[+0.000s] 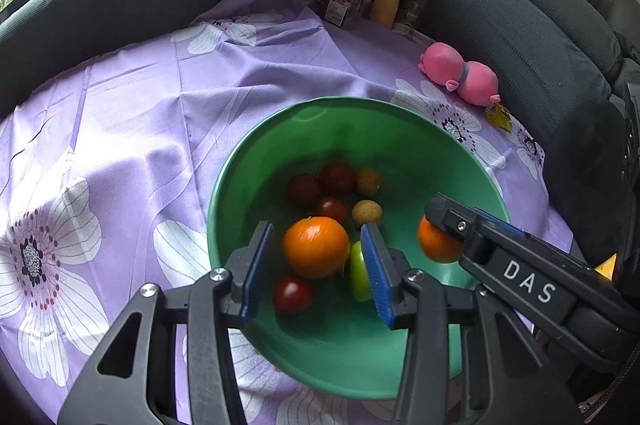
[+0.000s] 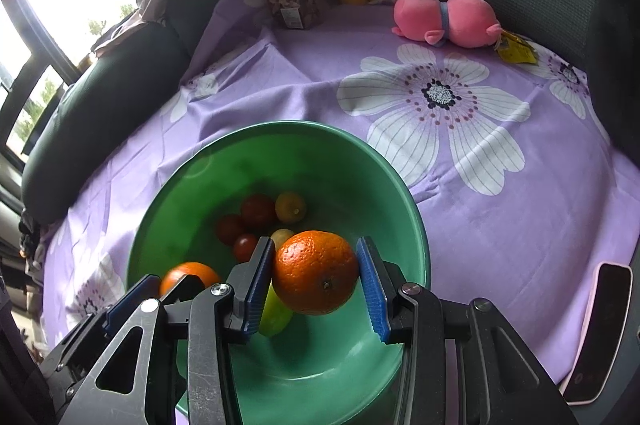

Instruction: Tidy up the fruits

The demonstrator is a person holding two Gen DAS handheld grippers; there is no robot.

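An orange [image 2: 315, 273] is clamped in the right gripper [image 2: 316, 289]; the left gripper [image 1: 316, 275] is held apart above another orange [image 1: 316, 252] in the green bowl [image 1: 400, 129].

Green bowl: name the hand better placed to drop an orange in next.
Right. The right fingers pinch an orange over the green bowl; the left fingers stand clear of the other orange.
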